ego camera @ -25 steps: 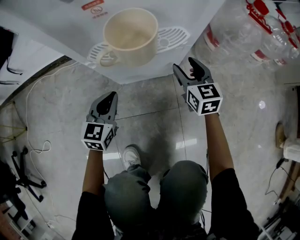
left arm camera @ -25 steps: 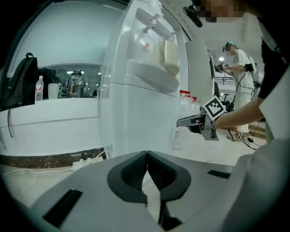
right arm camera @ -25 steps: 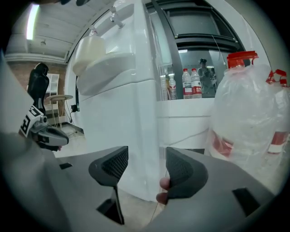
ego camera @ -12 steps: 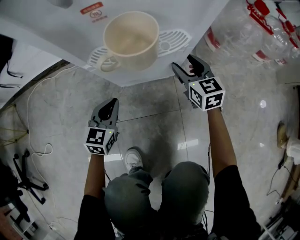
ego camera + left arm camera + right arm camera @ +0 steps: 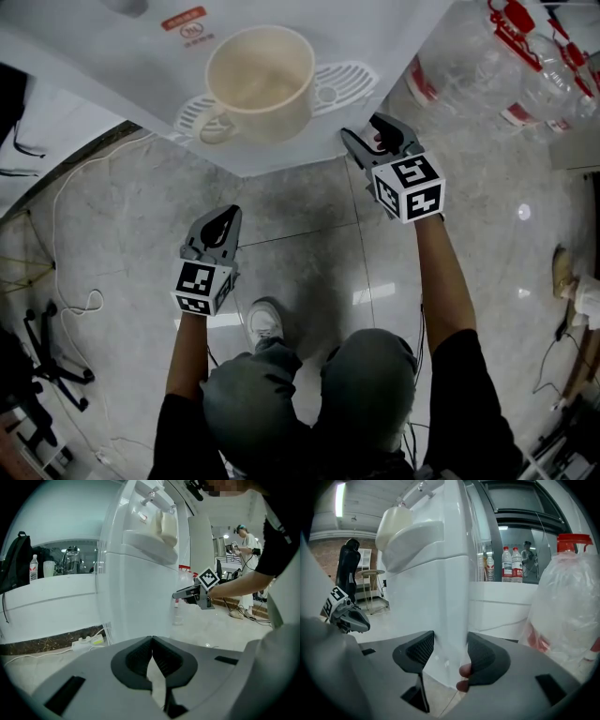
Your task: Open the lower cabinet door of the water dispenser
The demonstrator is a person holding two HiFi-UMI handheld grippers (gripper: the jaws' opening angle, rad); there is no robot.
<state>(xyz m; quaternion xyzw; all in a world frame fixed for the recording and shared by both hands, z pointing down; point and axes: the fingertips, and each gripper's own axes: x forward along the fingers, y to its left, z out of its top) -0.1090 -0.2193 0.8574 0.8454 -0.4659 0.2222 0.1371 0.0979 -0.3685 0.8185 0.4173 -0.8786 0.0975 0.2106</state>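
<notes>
The white water dispenser point(image 5: 384, 28) fills the top of the head view, with a cream mug point(image 5: 261, 73) on its drip tray point(image 5: 349, 73). Its lower cabinet door point(image 5: 136, 597) is closed. My right gripper point(image 5: 364, 129) is at the cabinet's right front corner. In the right gripper view the door's edge point(image 5: 451, 620) stands between the jaws of that gripper point(image 5: 451, 649). They have just been closing, are still wide, and I see no firm press. My left gripper point(image 5: 225, 216) hangs shut and empty in front of the cabinet, also seen as the closed jaws point(image 5: 152, 657).
Large clear water bottles with red caps point(image 5: 487, 56) stand right of the dispenser, close to my right gripper point(image 5: 567, 606). A power strip point(image 5: 86, 641) and white cable point(image 5: 66, 300) lie on the floor at the left. My shoe point(image 5: 265, 314) is below. Another person point(image 5: 246, 541) stands far off.
The right gripper's jaws have narrowed slightly around the cabinet corner. Both hands have stayed almost in place; the left gripper has drifted a little.
</notes>
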